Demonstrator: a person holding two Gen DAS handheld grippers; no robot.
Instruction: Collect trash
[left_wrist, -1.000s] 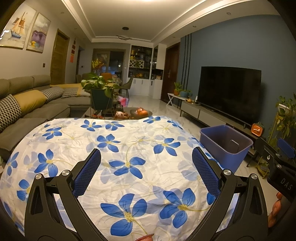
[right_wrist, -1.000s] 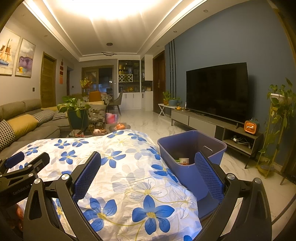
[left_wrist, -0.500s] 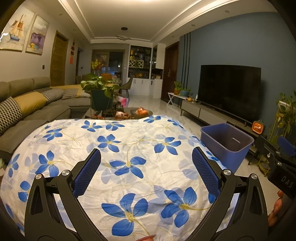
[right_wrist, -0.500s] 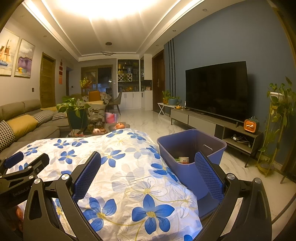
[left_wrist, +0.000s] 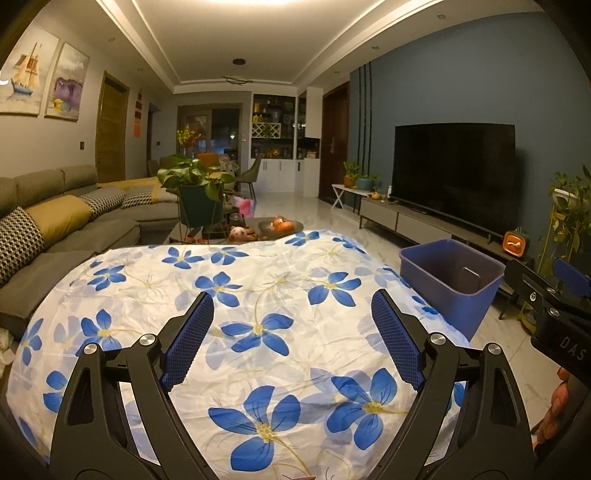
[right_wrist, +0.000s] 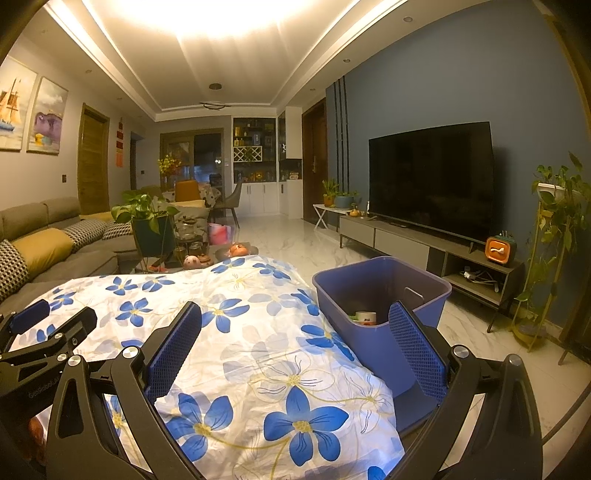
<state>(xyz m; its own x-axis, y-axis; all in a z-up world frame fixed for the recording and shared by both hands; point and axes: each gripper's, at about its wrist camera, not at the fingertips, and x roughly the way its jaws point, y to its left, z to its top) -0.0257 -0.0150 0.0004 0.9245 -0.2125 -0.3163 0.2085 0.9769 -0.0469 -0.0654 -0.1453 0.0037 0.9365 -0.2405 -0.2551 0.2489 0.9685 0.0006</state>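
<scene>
Apparently I'm near the end: no litter shows on the floral-covered table (left_wrist: 258, 302), while the purple bin (right_wrist: 380, 295) at two o'clock already holds a cup (right_wrist: 364, 317) and scraps. Next I'd scan for leftovers before reaching. My left gripper (left_wrist: 291, 339) and right gripper (right_wrist: 295, 350) hover level over the cloth, both spread wide, holding nothing.

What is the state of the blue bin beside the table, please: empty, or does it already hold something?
Not empty. The right wrist view shows a few items lying at the bottom of the blue bin, including a white cup-like piece; most of the bin is unfilled.
</scene>
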